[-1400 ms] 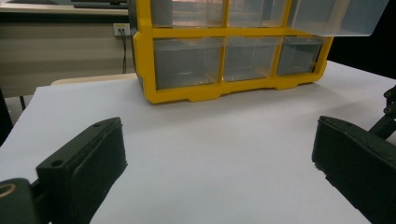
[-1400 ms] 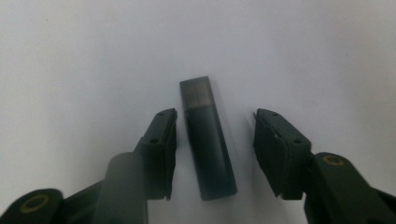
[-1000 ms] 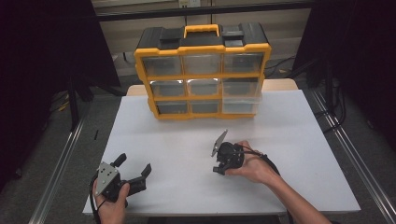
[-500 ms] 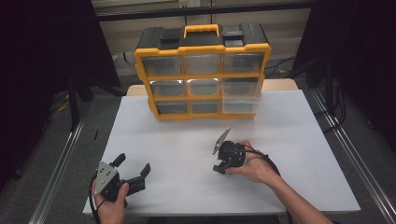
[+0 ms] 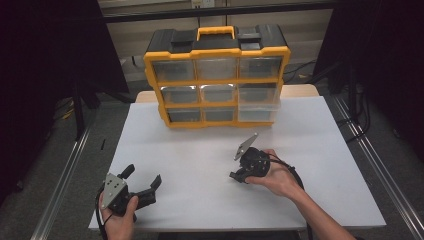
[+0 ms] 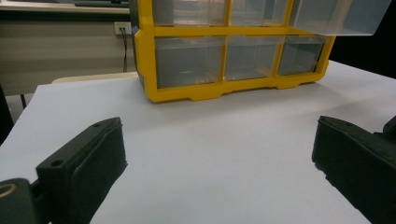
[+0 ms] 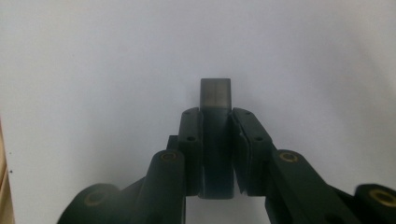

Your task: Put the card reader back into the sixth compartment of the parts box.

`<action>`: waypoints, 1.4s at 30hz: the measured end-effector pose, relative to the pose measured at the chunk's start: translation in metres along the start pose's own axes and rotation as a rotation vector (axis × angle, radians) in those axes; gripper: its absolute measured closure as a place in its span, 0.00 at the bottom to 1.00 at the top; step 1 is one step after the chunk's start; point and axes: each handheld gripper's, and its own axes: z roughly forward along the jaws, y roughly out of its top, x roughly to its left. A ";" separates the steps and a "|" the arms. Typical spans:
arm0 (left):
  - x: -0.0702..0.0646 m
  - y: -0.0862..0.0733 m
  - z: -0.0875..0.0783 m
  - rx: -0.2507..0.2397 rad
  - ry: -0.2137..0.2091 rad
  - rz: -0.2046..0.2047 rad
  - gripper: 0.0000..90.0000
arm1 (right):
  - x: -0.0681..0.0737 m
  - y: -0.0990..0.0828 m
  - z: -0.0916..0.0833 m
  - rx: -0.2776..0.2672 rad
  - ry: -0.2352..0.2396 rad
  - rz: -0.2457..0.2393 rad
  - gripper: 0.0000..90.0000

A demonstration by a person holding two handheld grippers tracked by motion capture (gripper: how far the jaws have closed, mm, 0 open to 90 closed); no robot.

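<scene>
Clamping a small grey block (image 7: 215,93), right hand-held gripper (image 5: 243,176) near-right on worktop (image 5: 200,150) | left hand-held gripper (image 5: 145,187) jaws apart, near-left | yellow drawer organiser (image 5: 217,80) far

One yellow organiser (image 5: 216,80) stands on the bench (image 5: 200,150), ahead of both tools, with nine clear drawers in three rows of three. Two tools: a left hand-held gripper (image 5: 145,184) and a right hand-held gripper (image 5: 239,177). One small grey block (image 7: 215,93) sits between the right one's jaws.
</scene>
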 end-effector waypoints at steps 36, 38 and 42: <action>-0.001 0.000 0.000 -0.004 -0.005 -0.004 0.03 | 0.000 -0.006 -0.051 -0.269 -0.058 -0.008 0.82; -0.001 0.000 0.000 -0.006 -0.005 -0.005 0.03 | 0.000 -0.005 -0.053 -0.280 -0.058 -0.008 0.82; -0.001 0.000 0.000 -0.005 -0.004 -0.005 0.03 | 0.000 -0.003 -0.061 -0.320 -0.054 -0.010 0.82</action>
